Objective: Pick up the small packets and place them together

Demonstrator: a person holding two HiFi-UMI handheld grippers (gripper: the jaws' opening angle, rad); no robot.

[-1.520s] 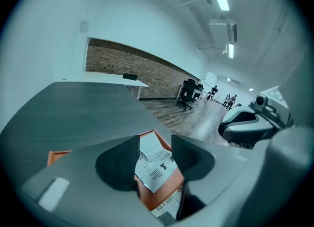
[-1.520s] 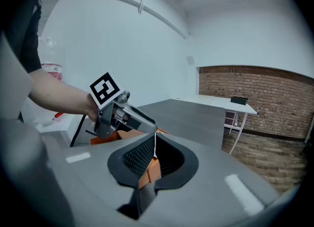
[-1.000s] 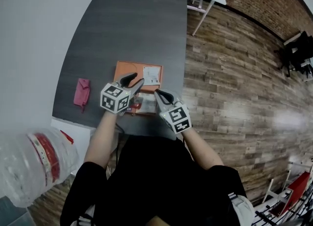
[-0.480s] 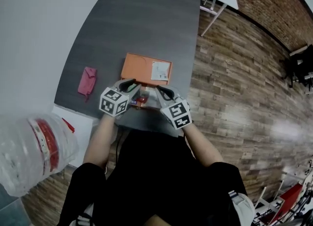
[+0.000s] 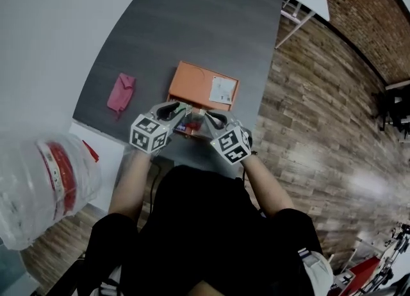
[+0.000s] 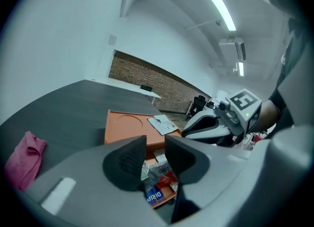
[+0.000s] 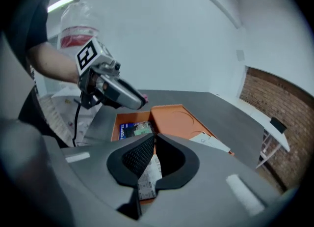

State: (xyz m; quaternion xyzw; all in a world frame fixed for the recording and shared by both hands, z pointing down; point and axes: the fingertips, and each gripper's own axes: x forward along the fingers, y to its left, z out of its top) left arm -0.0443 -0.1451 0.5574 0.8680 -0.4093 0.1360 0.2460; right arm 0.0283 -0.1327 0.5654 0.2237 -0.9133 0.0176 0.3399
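Several small packets lie in a heap at the near end of an orange tray; a blue one and a red one show in the left gripper view. My left gripper hovers just over the heap, its jaws closing with a gap still between the pads and the packets under the tips. My right gripper is beside it to the right, shut on a white printed packet that hangs below its fingers. Each gripper shows in the other's view: the right gripper, the left gripper.
A white paper slip lies on the tray's far right part. A pink cloth sits on the grey table to the left. A large water bottle stands at the left, off the table. The table's near edge is close to my hands.
The left gripper's jaws have narrowed over the packets. Both grippers have drawn closer together at the tray's near end. The right gripper has stayed shut.
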